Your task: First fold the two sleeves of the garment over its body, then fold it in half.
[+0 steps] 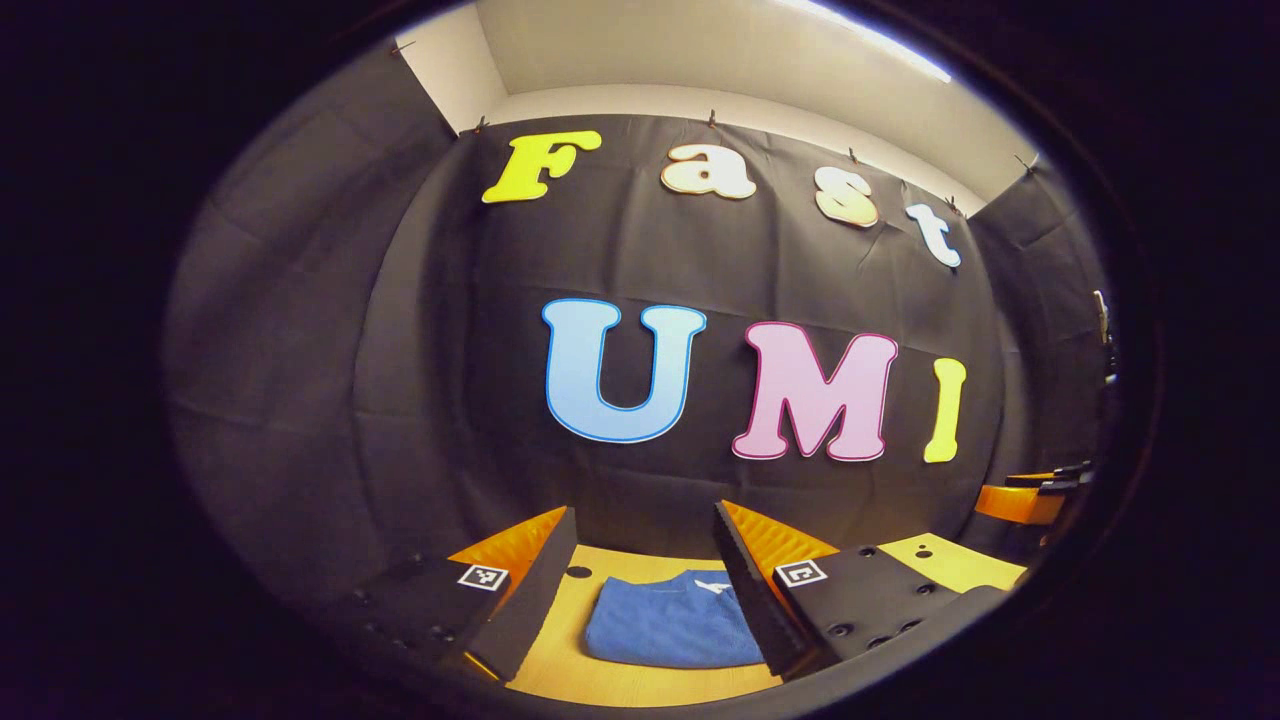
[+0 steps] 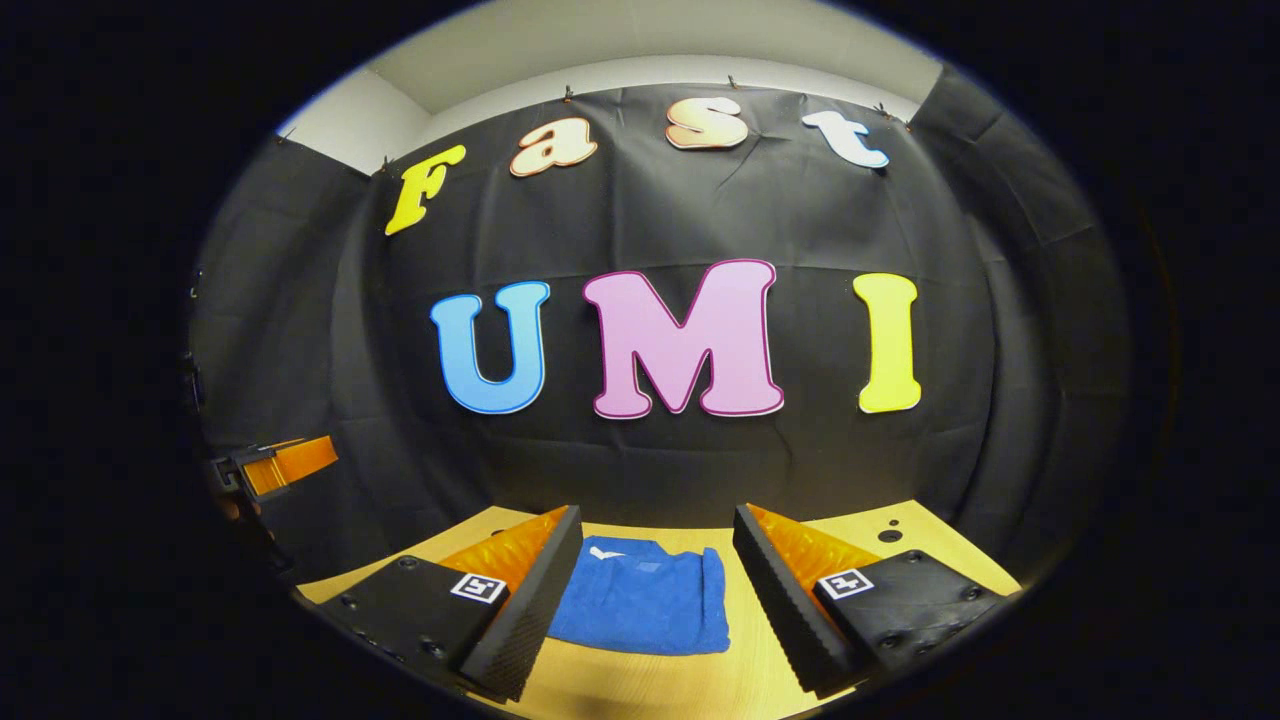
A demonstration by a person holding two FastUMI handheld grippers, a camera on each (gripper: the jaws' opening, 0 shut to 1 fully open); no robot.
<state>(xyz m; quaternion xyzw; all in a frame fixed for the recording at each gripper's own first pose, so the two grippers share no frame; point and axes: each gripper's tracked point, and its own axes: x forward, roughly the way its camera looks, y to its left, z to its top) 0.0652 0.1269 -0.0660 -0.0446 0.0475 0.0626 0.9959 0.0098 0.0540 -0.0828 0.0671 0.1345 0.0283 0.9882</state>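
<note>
Blue garment point(image 1: 672, 625) lying flat on the wooden table point(image 1: 620, 685), seen between and beyond the fingers in the left gripper view. Same garment in the right gripper view point(image 2: 640, 608), compact rectangle, collar toward the far wall, no sleeve lying out to either side. Judged: sleeves already folded in, halving fold apparently made or nearly so; cannot tell the layer count from these pictures.

Left gripper point(image 1: 645, 590): jaws spread wide, nothing held, raised clear of the cloth. Right gripper point(image 2: 655, 590): likewise wide open, empty, held above and short of the garment. The other gripper visible far off at the edge of each view: right gripper point(image 1: 1035, 492), left gripper point(image 2: 270, 465).

Recommended for the step in hand, if any fold remains: lower both grippers together to the near corners, pinch all layers at once, lift only slightly, carry evenly toward the collar edge, align edges before release. Risk noted: uneven lift dragging a tucked sleeve out. If complete, withdraw without snagging the near hem.
</note>
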